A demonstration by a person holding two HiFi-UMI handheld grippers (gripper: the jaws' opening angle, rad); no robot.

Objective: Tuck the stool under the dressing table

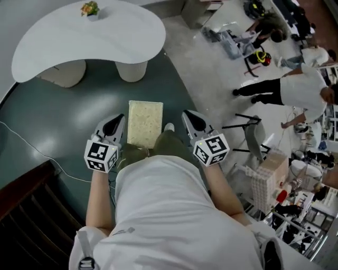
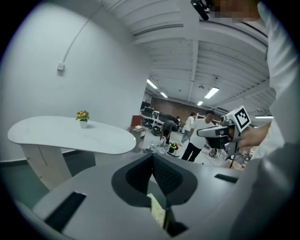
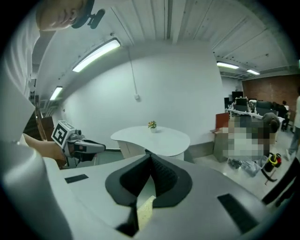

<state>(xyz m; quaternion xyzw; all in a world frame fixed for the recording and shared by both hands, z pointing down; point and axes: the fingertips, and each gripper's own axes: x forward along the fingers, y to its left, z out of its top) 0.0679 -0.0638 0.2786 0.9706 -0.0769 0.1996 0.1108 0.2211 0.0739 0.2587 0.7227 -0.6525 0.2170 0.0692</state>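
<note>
White-shirted and standing over cream-topped stool (image 1: 145, 124), holding left gripper (image 1: 117, 122) just beside its left edge and right gripper (image 1: 190, 118) near its right side, both with jaws pressed together on nothing. Leaving stool out on dark green floor (image 1: 63, 121), apart from white dressing table (image 1: 105, 37), not yet under it. Seeing small flower pot (image 1: 90, 9) sitting on tabletop.

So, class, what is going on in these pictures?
A person stands over a cream-topped stool, a gripper in each hand. The left gripper and right gripper flank it, both with jaws shut on nothing. The stool stands on the dark floor, apart from the white dressing table ahead, not yet tucked under.
</note>
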